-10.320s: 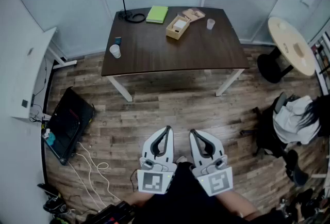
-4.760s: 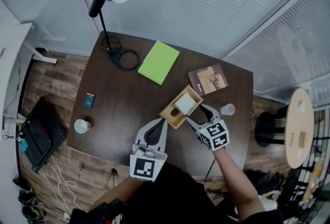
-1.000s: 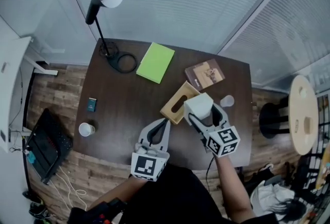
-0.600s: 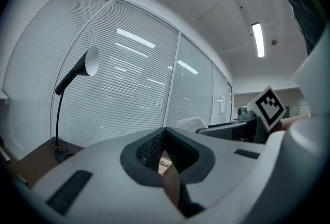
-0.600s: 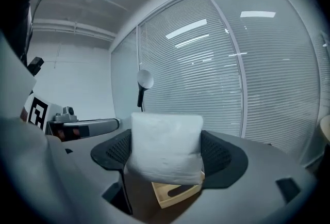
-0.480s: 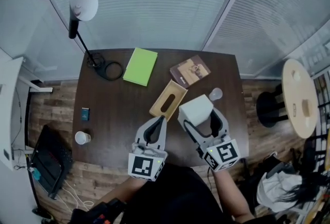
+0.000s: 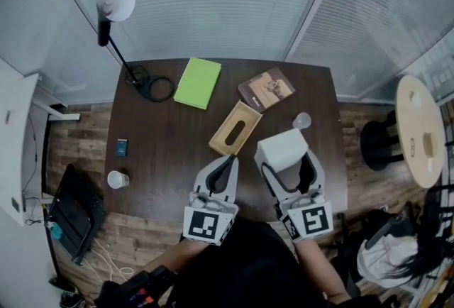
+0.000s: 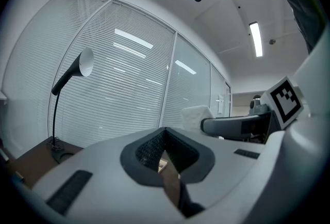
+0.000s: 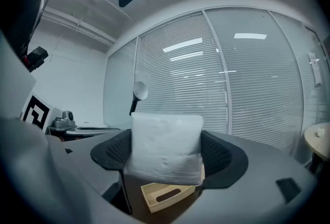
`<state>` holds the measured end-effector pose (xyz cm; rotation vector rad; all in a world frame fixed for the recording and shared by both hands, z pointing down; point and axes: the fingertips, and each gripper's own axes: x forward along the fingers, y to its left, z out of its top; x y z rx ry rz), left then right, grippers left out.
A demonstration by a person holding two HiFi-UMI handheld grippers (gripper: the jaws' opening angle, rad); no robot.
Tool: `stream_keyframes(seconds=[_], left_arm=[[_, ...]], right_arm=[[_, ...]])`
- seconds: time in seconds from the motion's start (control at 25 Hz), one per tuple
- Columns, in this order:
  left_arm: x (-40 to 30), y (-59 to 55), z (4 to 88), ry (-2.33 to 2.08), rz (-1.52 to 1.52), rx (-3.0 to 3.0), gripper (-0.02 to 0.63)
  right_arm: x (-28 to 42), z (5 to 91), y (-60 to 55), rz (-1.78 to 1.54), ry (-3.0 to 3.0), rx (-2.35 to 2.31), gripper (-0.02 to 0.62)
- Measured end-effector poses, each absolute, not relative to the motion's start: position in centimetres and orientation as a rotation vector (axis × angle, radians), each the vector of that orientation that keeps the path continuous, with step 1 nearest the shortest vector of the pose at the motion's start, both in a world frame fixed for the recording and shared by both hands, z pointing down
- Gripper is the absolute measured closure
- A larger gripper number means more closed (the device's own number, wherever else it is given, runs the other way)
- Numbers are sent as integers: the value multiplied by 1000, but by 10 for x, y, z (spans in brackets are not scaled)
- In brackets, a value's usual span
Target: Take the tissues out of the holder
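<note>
The white pack of tissues (image 7: 281, 150) is held up off the table between the jaws of my right gripper (image 7: 285, 160), which is shut on it; in the right gripper view the tissues (image 9: 166, 147) fill the gap of that gripper (image 9: 167, 158). The wooden holder (image 7: 235, 128) lies on the dark table (image 7: 163, 150), its slotted side up, and shows below the pack as the holder (image 9: 165, 195). My left gripper (image 7: 227, 162) hovers near the table's front edge just left of the right one, jaws shut with nothing in them; it appears again as the left gripper (image 8: 165, 138).
On the table stand a desk lamp (image 7: 115, 10), a green notebook (image 7: 198, 82), a brown booklet (image 7: 266, 88), a clear cup (image 7: 302, 120), a white cup (image 7: 117, 179) and a small dark object (image 7: 122, 147). A round side table (image 7: 419, 130) is to the right.
My right gripper has drawn the tissue pack back toward me, farther from the holder. The holder stays on the table. The left gripper has barely moved.
</note>
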<state>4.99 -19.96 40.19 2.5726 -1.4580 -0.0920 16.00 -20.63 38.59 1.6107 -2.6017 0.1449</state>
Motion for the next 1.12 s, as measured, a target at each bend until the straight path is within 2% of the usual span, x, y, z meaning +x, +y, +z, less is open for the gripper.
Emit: stream_keyframes(seconds=[0.48, 1.12], left_arm=[[61, -201, 398, -1478, -113, 2577, 611], [45, -211, 390, -1601, -128, 2551, 611]], right_arm=[[166, 367, -207, 23, -2611, 1670, 175], [151, 372, -223, 47, -2651, 1556, 175]])
